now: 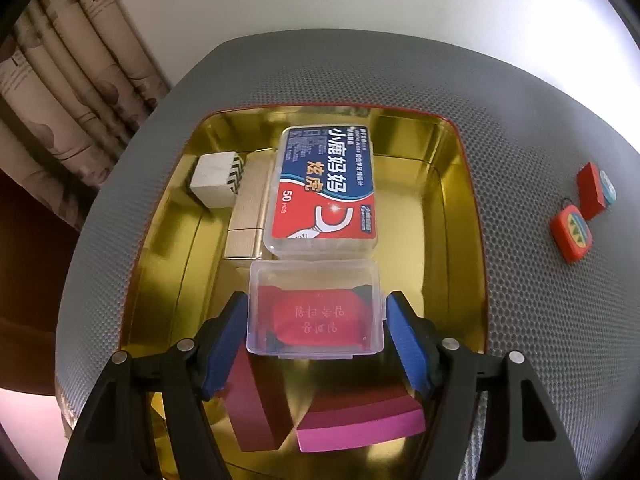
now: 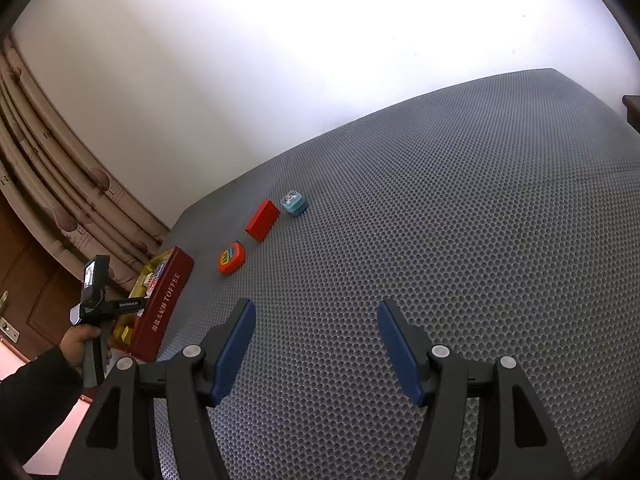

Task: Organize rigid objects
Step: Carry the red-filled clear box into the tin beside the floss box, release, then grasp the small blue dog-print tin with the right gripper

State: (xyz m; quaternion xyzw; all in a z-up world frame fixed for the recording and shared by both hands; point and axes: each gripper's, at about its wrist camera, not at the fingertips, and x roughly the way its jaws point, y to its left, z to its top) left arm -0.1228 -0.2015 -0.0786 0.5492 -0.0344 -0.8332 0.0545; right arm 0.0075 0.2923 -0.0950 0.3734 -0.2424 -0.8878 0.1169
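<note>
My left gripper [image 1: 318,300] hangs over the gold-lined tin [image 1: 452,216], its blue pads shut on the sides of a clear plastic box [image 1: 316,320] with a red item inside. Under it in the tin lie a dark red block [image 1: 256,404] and a magenta block [image 1: 360,420]. Farther in sit a floss-pick box [image 1: 326,188], a beige box [image 1: 250,208] and a white cube with zigzag stripes [image 1: 214,182]. My right gripper [image 2: 316,312] is open over the grey mat [image 2: 440,240], nothing between its fingers. Ahead of it lie an orange square piece [image 2: 231,261], a red block [image 2: 262,220] and a light blue piece [image 2: 294,202].
In the right wrist view the tin [image 2: 160,308] shows its red outer wall at the mat's left edge, with a person's hand [image 2: 80,338] holding the left gripper's handle beside it. A patterned curtain [image 2: 60,184] and a white wall stand behind. The three loose pieces lie right of the tin.
</note>
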